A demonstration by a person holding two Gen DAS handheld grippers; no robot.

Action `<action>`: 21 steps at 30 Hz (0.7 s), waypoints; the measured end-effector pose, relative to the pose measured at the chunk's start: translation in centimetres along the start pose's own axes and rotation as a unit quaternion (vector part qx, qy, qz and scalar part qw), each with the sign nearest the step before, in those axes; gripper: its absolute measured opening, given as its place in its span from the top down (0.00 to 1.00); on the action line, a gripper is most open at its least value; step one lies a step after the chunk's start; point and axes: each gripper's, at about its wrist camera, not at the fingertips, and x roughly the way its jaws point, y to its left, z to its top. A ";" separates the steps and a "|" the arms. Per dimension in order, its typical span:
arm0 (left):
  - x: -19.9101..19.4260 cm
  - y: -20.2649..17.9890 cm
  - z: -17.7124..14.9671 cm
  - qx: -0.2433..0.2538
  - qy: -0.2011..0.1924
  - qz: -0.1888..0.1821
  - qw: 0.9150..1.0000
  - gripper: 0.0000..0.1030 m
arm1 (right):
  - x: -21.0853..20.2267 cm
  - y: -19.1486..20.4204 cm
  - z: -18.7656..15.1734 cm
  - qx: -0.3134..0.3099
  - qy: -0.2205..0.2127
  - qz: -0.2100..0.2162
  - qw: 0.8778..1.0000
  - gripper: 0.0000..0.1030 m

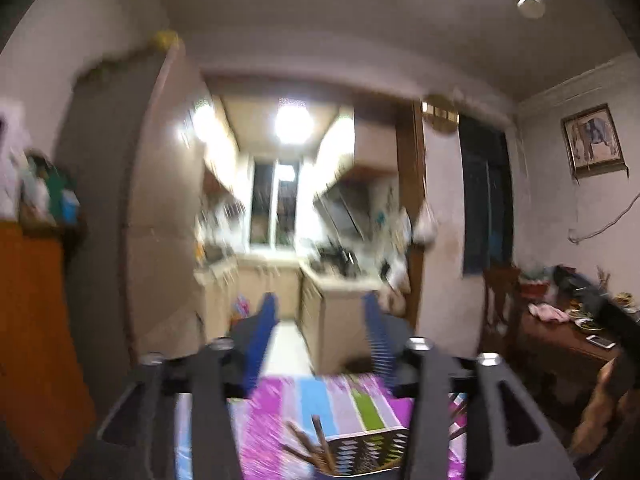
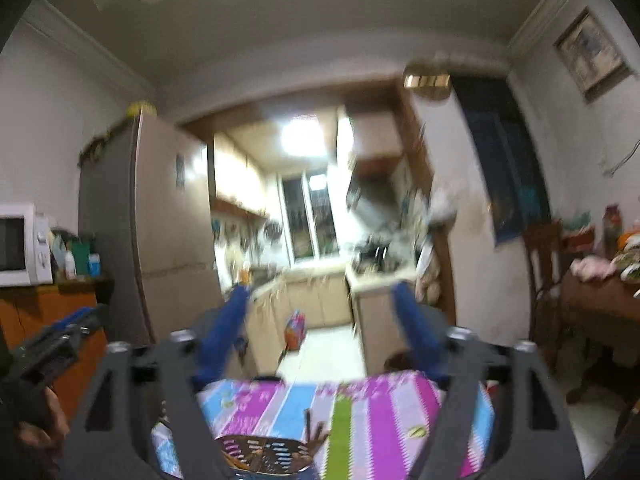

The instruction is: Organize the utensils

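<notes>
perforated holder of chopsticks sits on striped tablecloth.

A tall beige refrigerator is seen at the left of a doorway, and a lit, blurred kitchen with pale cabinets lies beyond it — a bright ceiling lamp and a dark window are set at its far end. A white microwave oven is placed on an orange wooden cabinet at the far left. At the right, a dark wooden table is cluttered, and a framed picture is hung above it. In the near foreground, a striped pink, blue and green tablecloth is spread.
</notes>
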 end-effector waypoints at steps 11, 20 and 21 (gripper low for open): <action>-17.0 -0.9 -5.1 0.040 0.082 0.090 0.992 0.04 | -16.7 -0.6 -5.8 -0.076 0.030 -0.086 0.993 0.05; -18.4 -3.2 -17.0 0.061 0.198 0.097 0.974 0.04 | -18.6 1.0 -13.8 -0.062 0.137 -0.125 0.981 0.05; -18.4 -3.2 -17.5 0.058 0.205 0.091 0.973 0.04 | -18.6 1.4 -14.2 -0.065 0.147 -0.119 0.980 0.05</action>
